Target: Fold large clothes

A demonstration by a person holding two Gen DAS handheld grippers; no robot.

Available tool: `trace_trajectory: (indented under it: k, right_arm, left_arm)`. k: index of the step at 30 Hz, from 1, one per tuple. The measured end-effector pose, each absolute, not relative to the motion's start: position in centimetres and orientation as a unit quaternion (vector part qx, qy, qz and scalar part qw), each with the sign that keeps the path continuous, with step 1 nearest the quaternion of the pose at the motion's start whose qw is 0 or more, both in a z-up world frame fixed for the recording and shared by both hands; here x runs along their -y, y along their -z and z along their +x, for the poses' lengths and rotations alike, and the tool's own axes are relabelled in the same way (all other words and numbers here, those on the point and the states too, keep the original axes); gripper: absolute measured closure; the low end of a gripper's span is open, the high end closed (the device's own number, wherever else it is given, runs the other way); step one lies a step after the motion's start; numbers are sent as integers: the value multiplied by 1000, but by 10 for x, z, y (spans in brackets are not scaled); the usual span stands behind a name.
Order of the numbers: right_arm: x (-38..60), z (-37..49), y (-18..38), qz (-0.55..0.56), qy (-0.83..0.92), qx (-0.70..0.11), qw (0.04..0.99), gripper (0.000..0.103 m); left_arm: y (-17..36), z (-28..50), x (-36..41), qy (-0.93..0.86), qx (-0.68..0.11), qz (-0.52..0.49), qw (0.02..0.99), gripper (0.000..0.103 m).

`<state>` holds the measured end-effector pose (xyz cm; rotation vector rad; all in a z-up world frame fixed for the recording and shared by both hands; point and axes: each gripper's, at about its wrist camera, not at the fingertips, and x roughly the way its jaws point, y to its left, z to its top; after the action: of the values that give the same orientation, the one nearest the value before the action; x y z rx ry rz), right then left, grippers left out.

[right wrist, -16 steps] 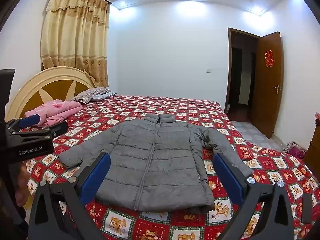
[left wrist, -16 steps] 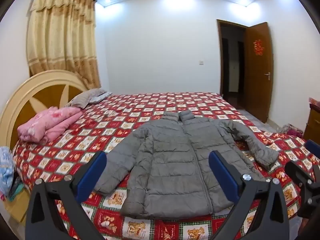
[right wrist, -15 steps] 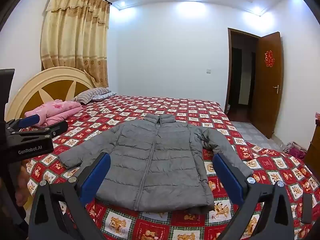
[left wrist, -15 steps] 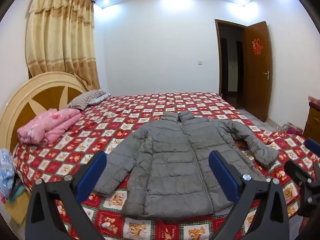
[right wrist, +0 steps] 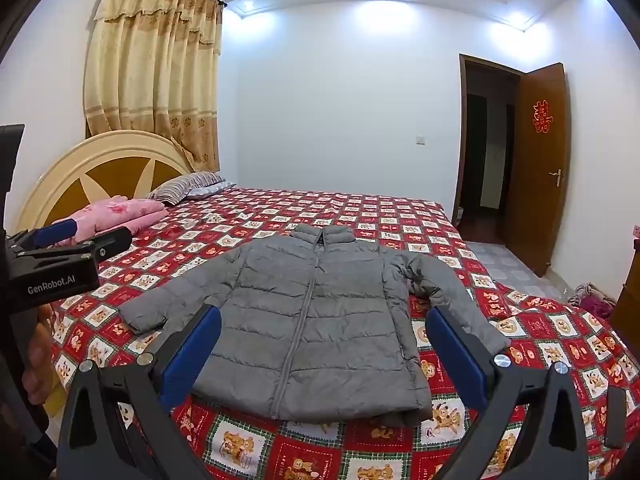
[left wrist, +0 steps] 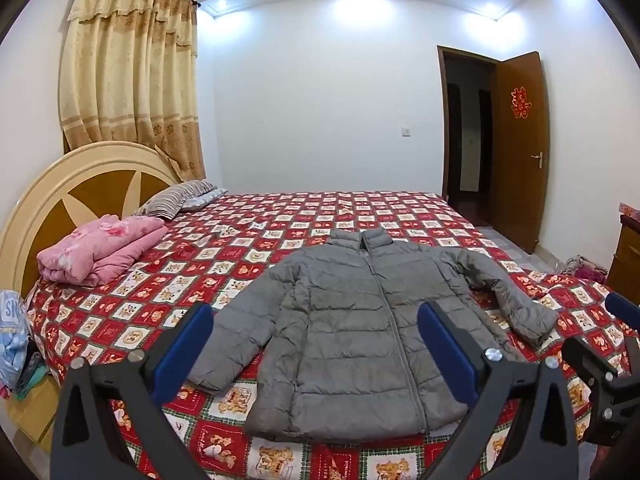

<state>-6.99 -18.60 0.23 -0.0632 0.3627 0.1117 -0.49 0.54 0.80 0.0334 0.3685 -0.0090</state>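
From the left wrist camera: big bed with a red teddy-bear quilt, round cream headboard off to the left, a folded pink blanket and a striped pillow up by it; yellow curtain behind, brown door standing open on the right. The grey puffer jacket lies flat, zipped, collar away from us, both sleeves spread out; nothing on top of it. The left claw is spread wide and holding nothing; it hangs over the near bed edge, jacket just ahead between the blue pads, not touching.

From the right wrist camera: same jacket, hem nearest, one sleeve bent; the right claw is also wide and empty, short of the hem; the left claw pokes in at the left edge, off to the side of the sleeve.
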Motion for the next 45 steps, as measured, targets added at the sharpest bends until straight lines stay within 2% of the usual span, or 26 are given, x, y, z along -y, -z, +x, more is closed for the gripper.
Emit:
trace_trajectory:
  k: [45]
  right_arm:
    - [185,-67,1,-30,-58,-186,980,1]
  left_arm:
    - [-7,-2,-19,-10,-179,0,984,0]
